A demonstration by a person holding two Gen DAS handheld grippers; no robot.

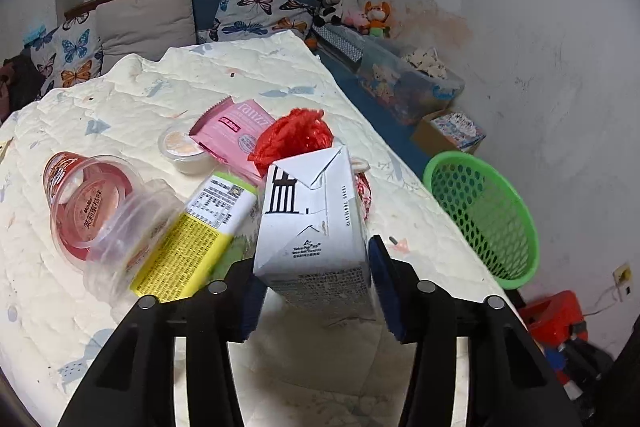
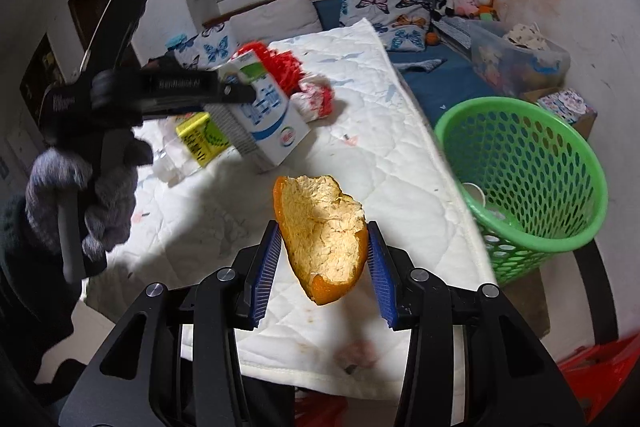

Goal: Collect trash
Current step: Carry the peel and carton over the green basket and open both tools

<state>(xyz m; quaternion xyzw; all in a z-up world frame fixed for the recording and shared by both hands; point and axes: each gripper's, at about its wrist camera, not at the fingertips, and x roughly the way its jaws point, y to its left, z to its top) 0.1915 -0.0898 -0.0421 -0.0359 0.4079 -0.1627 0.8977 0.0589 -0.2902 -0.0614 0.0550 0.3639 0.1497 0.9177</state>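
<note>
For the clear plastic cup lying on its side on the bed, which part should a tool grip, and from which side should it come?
Probably the rim of the clear cup, from above. It lies on its side on the quilt, and one finger could go inside its open mouth. The yellow carton rests against one side, so a squeeze across the body has little room. Both tools are full now: the left tool holds the milk carton, the right tool the orange peel.

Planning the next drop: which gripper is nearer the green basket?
Right. The right gripper, holding orange peel, is beside the green basket; the left gripper is farther back over the mattress.
</note>
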